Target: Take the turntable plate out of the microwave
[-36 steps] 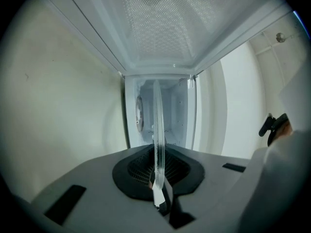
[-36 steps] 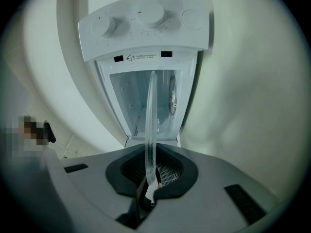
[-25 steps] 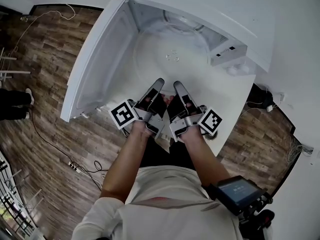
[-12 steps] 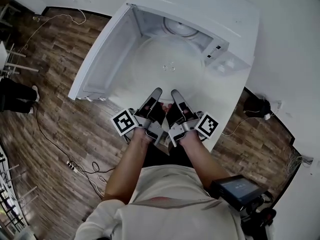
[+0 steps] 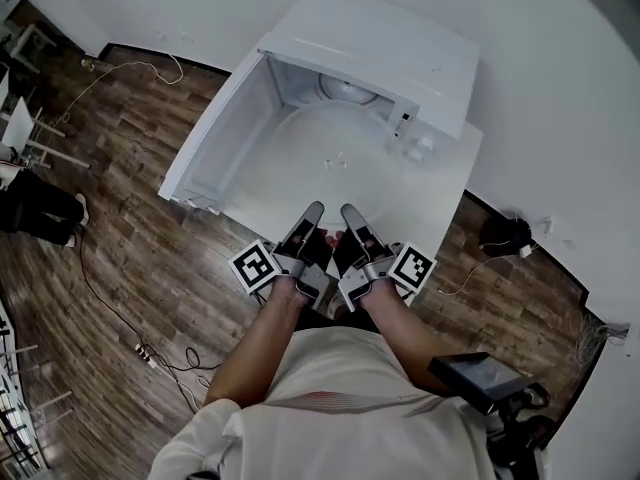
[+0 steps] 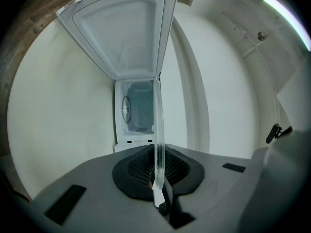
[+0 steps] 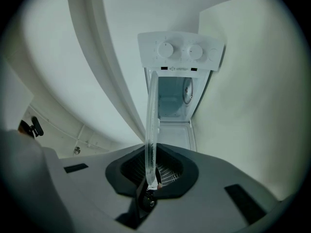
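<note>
Left gripper (image 5: 314,211) and right gripper (image 5: 349,211) each have fingers clamped on the turntable plate (image 5: 336,160) lower rim, frame centre.

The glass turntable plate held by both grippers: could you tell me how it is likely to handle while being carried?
The turntable plate looks like clear glass with a straight edge, so it is probably stiff, fairly heavy and breakable if dropped. The left gripper and right gripper pinch only its near rim, so it may tilt or slip at the smooth edge.
</note>
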A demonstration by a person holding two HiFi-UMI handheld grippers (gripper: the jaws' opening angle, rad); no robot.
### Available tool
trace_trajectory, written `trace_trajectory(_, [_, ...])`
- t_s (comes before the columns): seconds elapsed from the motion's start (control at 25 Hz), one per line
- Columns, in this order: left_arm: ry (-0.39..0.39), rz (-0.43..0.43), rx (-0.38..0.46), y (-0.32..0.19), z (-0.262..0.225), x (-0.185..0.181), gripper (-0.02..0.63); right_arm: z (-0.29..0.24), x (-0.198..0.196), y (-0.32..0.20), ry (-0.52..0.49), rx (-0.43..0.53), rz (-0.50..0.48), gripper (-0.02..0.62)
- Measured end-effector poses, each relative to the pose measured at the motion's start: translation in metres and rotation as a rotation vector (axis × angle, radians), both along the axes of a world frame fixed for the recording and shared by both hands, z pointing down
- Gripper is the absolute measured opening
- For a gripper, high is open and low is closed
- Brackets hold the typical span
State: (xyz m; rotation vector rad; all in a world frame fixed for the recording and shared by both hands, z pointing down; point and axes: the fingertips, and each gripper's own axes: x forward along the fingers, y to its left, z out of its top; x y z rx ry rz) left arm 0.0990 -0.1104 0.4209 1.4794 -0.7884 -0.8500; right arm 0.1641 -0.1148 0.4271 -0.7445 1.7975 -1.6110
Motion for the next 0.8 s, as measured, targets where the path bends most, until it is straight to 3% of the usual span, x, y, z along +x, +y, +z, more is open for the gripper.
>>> trace_trajectory(0.28, [-0.003,0.049,0.014,0.011,-0.019,0.005,0.032,-0.018,0.007,0.014,0.023,0.018,0.056,0.026])
trace_trajectory(0.8, [-0.005,0.171,0.018,0.045,-0.044,-0.022,0.032,-0.047,-0.018,0.057,0.005,0.026,0.175,0.026])
